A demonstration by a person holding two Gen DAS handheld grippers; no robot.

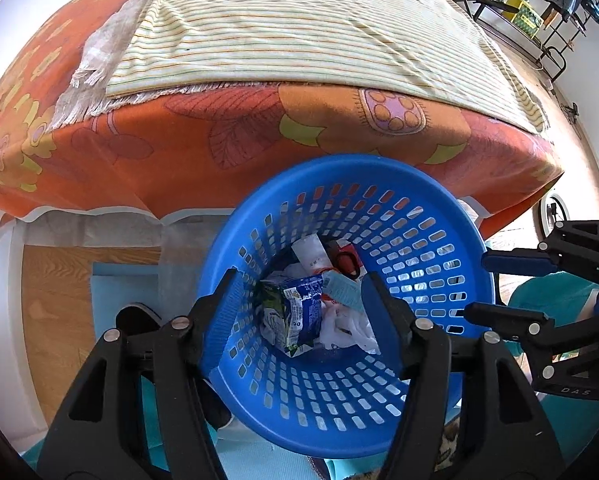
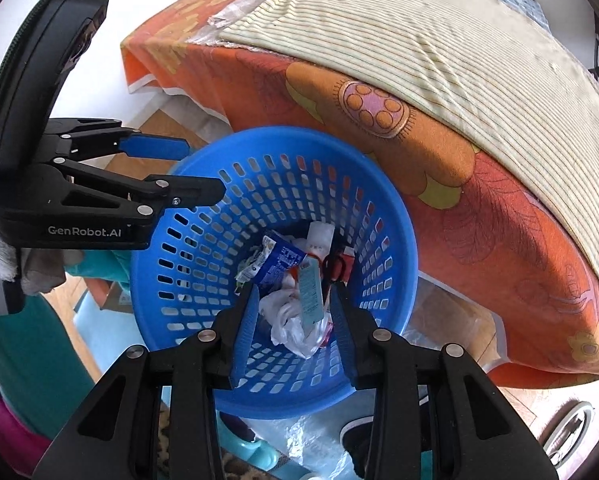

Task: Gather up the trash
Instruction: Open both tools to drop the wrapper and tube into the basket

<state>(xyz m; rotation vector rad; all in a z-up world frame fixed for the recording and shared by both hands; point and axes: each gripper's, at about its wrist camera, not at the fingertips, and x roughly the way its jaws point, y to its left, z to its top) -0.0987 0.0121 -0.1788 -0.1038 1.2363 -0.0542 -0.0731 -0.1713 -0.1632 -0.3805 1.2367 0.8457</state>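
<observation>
both grippers' jaws gape empty over a blue basket [image 1: 439,208] of trash beside the orange-clothed table [image 1: 139,152], striped cloth [image 1: 299,32] on top.

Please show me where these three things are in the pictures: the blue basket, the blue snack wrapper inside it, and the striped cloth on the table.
blue basket [image 1: 439,240]: left wrist view, on its perforated inner wall.
blue snack wrapper [image 1: 303,304]: left wrist view, on its printed face.
striped cloth [image 2: 439,36]: right wrist view, on its flat middle.
</observation>
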